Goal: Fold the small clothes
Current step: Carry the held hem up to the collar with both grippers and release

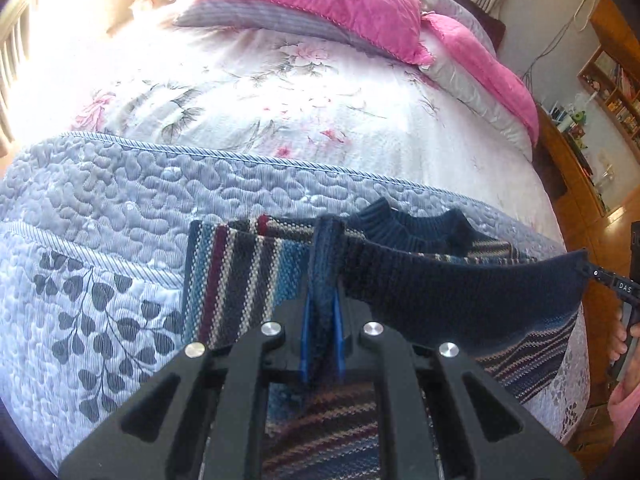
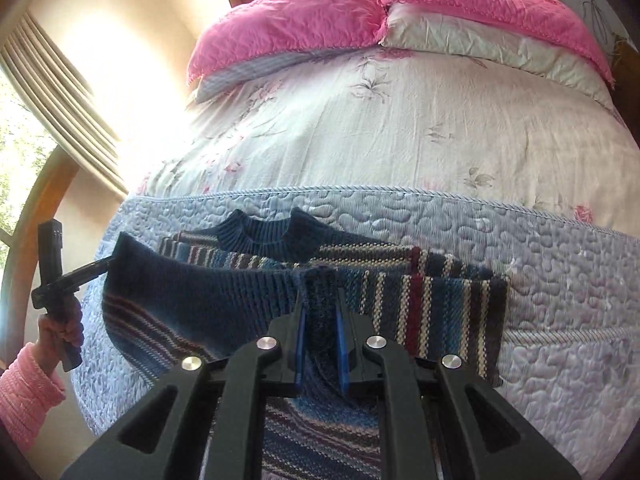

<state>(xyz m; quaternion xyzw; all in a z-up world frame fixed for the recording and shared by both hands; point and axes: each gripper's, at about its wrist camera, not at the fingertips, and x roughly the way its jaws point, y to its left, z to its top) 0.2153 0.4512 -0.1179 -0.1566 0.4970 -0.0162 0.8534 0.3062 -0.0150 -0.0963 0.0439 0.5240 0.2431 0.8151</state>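
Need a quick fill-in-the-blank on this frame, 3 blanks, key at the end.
1. Both grippers, left gripper and right gripper, are shut on the striped ___.
2. The sweater lies on a quilted ___ bedspread.
3. The pillows have ___ covers.

Missing words: sweater; blue; pink

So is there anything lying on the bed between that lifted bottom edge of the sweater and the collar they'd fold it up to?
Nothing visible. Both tongs, left and right, are shut on the sweater hem, and only the sweater's own striped body lies between there and the collar. The quilt beyond looks bare.
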